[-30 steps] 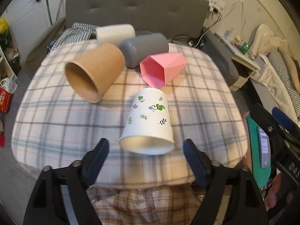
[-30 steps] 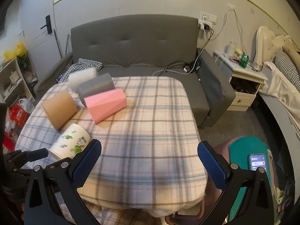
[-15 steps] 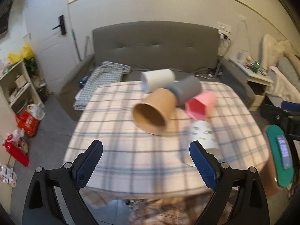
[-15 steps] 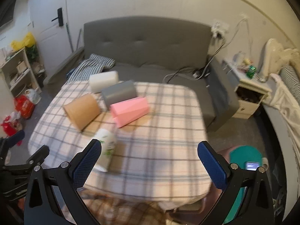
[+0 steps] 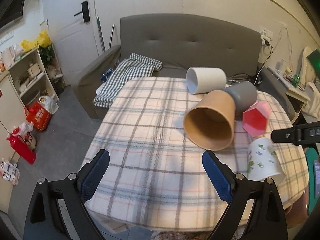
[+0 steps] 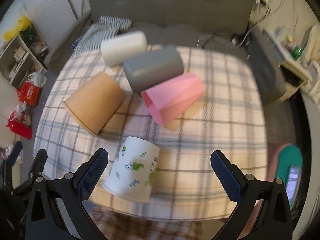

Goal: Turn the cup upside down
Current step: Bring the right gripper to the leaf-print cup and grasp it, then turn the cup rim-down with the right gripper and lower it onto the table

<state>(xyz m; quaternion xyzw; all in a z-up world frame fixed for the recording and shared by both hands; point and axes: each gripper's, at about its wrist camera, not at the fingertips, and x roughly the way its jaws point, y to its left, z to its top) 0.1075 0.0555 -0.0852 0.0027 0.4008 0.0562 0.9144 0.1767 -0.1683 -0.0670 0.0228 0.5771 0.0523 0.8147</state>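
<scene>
Several cups lie on their sides on a plaid-covered table point(image 5: 152, 132). A white cup with green leaf prints point(image 6: 134, 168) lies nearest me, just ahead of my open right gripper point(image 6: 160, 172), between its fingers' line and toward the left finger. It also shows at the right of the left wrist view point(image 5: 262, 160). A brown paper cup point(image 5: 212, 120), a grey cup point(image 5: 242, 98), a pink faceted cup point(image 5: 257, 120) and a plain white cup point(image 5: 206, 80) lie behind it. My left gripper point(image 5: 156, 174) is open and empty over the table's left front.
A grey sofa point(image 5: 188, 38) with a checked cloth point(image 5: 128, 74) stands behind the table. Shelves and red bags point(image 5: 38, 116) are on the floor at left. A teal stool with a phone point(image 6: 292, 172) sits at right. The right gripper's arm point(image 5: 296, 134) crosses the left wrist view.
My left gripper has pulled back and swung left, away from the leaf-print cup. My right gripper has moved down and in toward that cup, which now lies just ahead of its fingers.
</scene>
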